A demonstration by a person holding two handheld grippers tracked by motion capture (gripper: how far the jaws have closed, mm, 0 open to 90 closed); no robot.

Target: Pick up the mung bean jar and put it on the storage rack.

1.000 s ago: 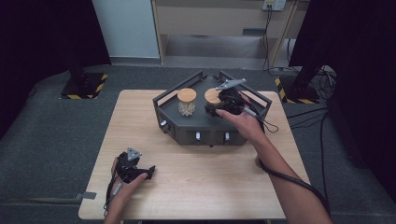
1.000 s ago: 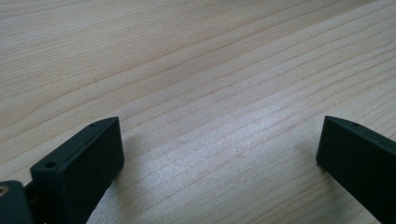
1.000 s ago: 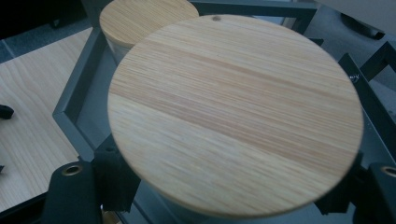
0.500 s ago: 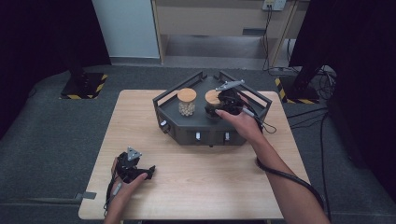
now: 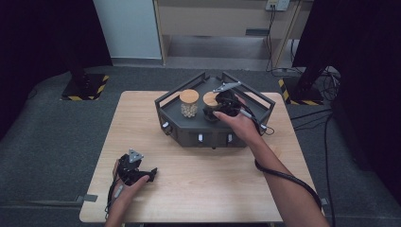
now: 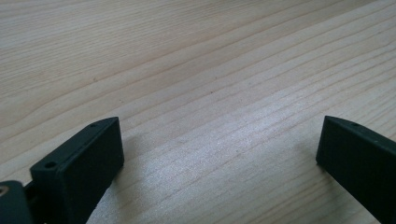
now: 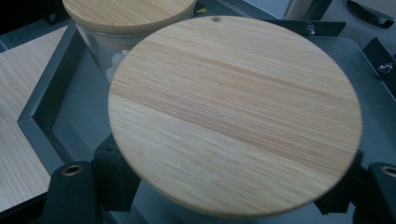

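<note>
Two lidded jars [image 5: 189,103], one tray [image 5: 208,136]

My right gripper [image 5: 218,109] sits hemmed in inside the dark tray [image 5: 208,137], its raised rails on every side, the second jar [image 5: 189,103] just beside it. Near of the tray, bare table [image 5: 208,184] lies open; my left gripper [image 5: 135,171] rests there, well apart.
</note>
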